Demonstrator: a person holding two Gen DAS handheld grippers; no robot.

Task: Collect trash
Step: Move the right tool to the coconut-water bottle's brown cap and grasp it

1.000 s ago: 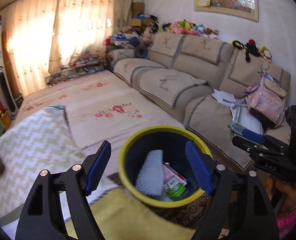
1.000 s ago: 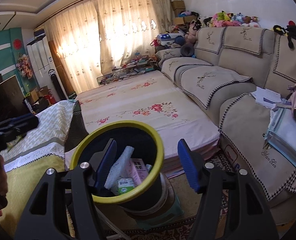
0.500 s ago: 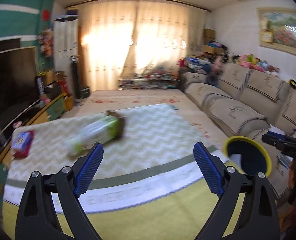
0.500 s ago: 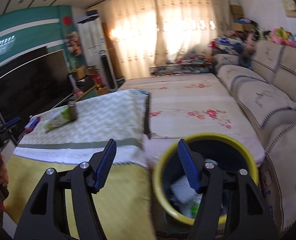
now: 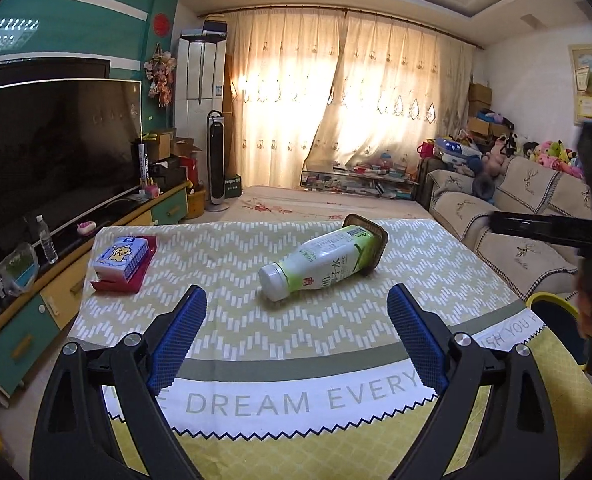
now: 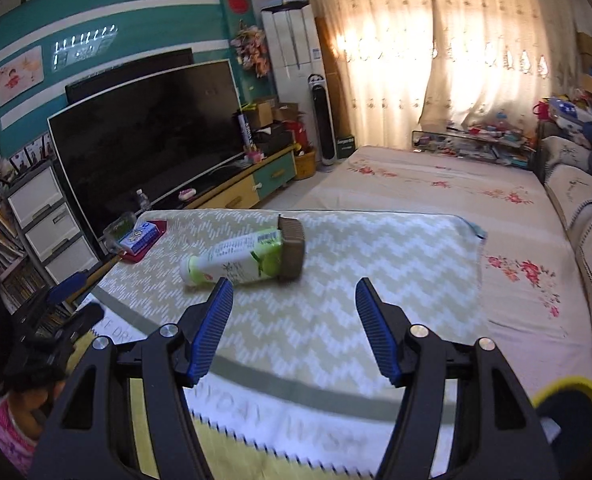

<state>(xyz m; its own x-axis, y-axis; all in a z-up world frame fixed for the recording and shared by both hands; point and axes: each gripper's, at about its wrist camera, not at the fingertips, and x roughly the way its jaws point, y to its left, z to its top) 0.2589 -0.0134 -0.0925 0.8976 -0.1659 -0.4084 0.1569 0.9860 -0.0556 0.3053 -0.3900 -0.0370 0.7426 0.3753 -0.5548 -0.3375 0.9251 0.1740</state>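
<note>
A white and green plastic bottle (image 5: pixel 320 266) lies on its side on the cloth-covered table (image 5: pixel 256 332), its base against a small brown container (image 5: pixel 372 240). My left gripper (image 5: pixel 297 295) hovers just short of the bottle's cap, open wide with nothing between its blue pads. In the right wrist view the same bottle (image 6: pixel 238 260) and brown container (image 6: pixel 292 246) lie ahead and to the left of my right gripper (image 6: pixel 294 286), which is open and empty. The yellow-rimmed bin (image 6: pixel 568 398) stands low at the right.
A tissue pack on a red tray (image 5: pixel 122 260) sits at the table's far left. The bin's rim (image 5: pixel 552 304) shows past the table's right edge. A TV (image 5: pixel 56 152) on a low cabinet stands to the left, sofas (image 5: pixel 536 208) to the right, and a floral mat (image 6: pixel 436 184) beyond.
Both views have swung left, away from the bin with trash inside and onto the table with the bottle. The left jaws have spread wider; the right jaws kept their gap.
</note>
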